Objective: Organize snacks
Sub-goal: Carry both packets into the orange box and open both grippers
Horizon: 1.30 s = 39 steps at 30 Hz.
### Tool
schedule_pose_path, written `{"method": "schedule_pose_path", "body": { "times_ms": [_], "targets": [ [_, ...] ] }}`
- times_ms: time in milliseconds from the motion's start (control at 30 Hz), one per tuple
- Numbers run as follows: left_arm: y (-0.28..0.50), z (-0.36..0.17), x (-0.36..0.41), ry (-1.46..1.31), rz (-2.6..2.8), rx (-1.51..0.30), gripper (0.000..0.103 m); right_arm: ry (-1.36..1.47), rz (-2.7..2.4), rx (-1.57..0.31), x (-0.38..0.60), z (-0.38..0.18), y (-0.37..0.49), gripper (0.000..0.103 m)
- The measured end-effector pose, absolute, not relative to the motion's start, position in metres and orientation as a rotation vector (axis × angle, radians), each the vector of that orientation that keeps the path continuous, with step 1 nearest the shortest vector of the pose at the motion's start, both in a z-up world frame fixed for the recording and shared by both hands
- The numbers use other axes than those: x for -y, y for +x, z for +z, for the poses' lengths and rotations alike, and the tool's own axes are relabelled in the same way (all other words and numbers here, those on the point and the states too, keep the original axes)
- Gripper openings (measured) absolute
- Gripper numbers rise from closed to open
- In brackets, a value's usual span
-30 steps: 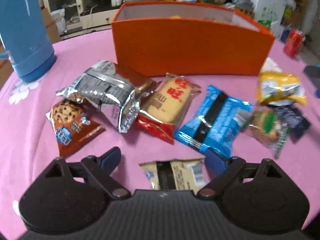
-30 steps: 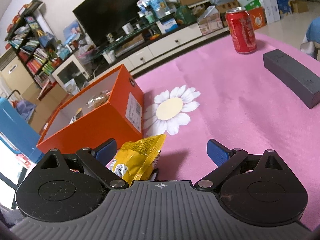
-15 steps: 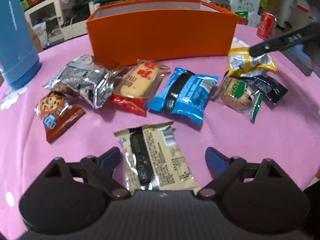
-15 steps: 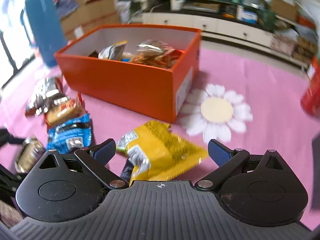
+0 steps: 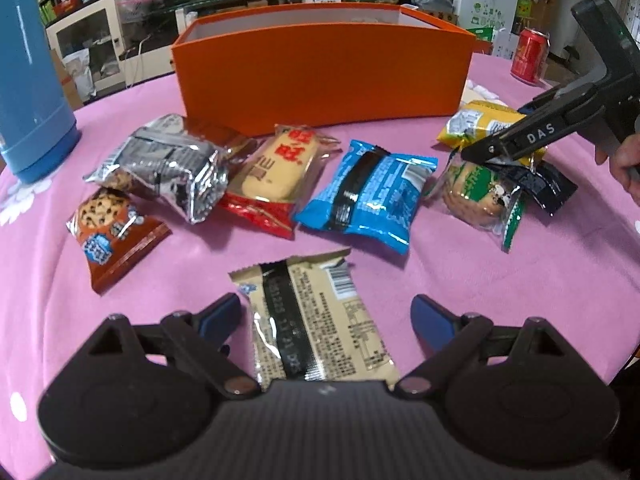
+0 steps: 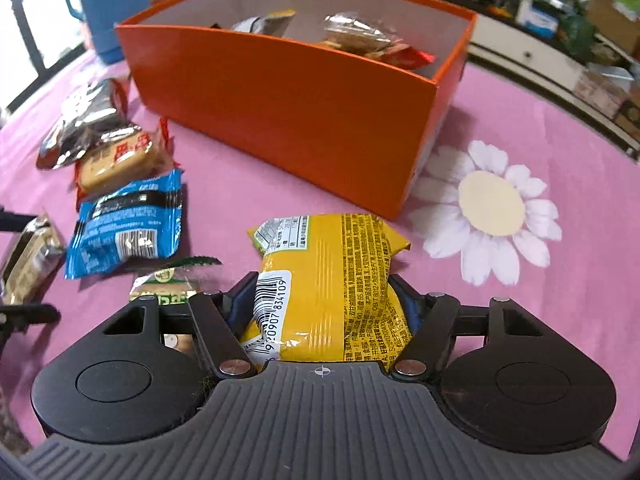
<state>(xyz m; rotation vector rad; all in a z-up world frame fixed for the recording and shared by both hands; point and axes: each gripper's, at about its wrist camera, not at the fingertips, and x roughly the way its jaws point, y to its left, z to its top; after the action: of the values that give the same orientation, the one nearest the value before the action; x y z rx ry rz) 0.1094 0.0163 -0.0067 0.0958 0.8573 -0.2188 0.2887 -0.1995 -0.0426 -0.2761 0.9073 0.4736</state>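
Down at the left wrist camera, the left gripper (image 5: 326,318) hangs wide open over a beige snack packet (image 5: 316,320) lying flat on the pink tablecloth (image 5: 480,280), its blue pads either side of the wrapper and clear of it. A second ago only the packet's top edge showed between the fingers; now most of it does, barcode and black strip with small print too fine to read. Beyond lie a chocolate-chip cookie pack (image 5: 112,236), a silver pack (image 5: 160,164), a red-edged rice cracker (image 5: 280,176) with red Chinese characters, a blue pack (image 5: 368,196) and a green-edged biscuit (image 5: 480,192), all in front of the orange box (image 5: 320,76). At the right the other tool has come in, its black arm lettered "DAS", reaching onto the yellow packet (image 5: 476,124); a red can (image 5: 530,54) stands behind.

From the right wrist camera, the right gripper (image 6: 322,308) has just been closing, and its pads now press both sides of the yellow packet (image 6: 332,280), which buckles between them while still resting on the cloth just beside the box corner. Half a second ago the jaws stood wide around it. Its barcode digits read "0907 834109", beside columns of small Chinese text. The orange box (image 6: 288,120) already holds several wrapped snacks, and a printed white daisy (image 6: 492,208) lies to its right.
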Motion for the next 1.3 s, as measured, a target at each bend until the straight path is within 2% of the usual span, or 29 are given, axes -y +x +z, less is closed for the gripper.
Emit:
{"method": "schedule_pose_path", "body": {
  "times_ms": [100, 133, 200, 233, 267, 333, 500, 733, 867, 1033, 1300],
  "targets": [
    [0.108, -0.007, -0.018, 0.089, -0.218, -0.850, 0.088, -0.233, 0.430, -0.905, 0.197, -0.042, 0.292, 0.060],
    [0.108, -0.007, -0.019, 0.080, -0.220, -0.848, 0.084, -0.219, 0.418, -0.899, 0.196, -0.043, 0.292, 0.062],
    [0.107, -0.005, -0.023, 0.071, -0.219, -0.833, 0.072, -0.203, 0.395, -0.882, 0.193, -0.044, 0.291, 0.059],
    [0.107, -0.003, -0.025, 0.064, -0.219, -0.826, 0.053, -0.191, 0.379, -0.868, 0.193, -0.044, 0.288, 0.049],
    [0.108, -0.002, -0.028, 0.052, -0.222, -0.824, 0.048, -0.182, 0.361, -0.855, 0.193, -0.044, 0.287, 0.043],
    [0.111, 0.001, -0.037, 0.007, -0.220, -0.838, 0.048, -0.160, 0.316, -0.832, 0.195, -0.040, 0.280, 0.040],
    [0.109, 0.012, -0.051, -0.064, -0.184, -0.832, 0.048, -0.096, 0.289, -0.704, 0.206, -0.005, 0.242, 0.039],
    [0.144, 0.076, -0.062, -0.131, -0.189, -0.699, 0.048, 0.019, 0.315, -0.628, 0.212, 0.031, 0.221, 0.039],
    [0.197, 0.107, -0.062, -0.178, -0.174, -0.619, 0.048, 0.085, 0.314, -0.548, 0.206, 0.059, 0.245, 0.039],
    [0.270, 0.114, -0.052, -0.243, -0.162, -0.592, 0.048, 0.123, 0.302, -0.452, 0.187, 0.082, 0.303, 0.039],
    [0.352, 0.090, -0.038, -0.182, -0.097, -0.614, 0.048, 0.146, 0.292, -0.507, 0.157, 0.048, 0.400, 0.039]
  ]
}}
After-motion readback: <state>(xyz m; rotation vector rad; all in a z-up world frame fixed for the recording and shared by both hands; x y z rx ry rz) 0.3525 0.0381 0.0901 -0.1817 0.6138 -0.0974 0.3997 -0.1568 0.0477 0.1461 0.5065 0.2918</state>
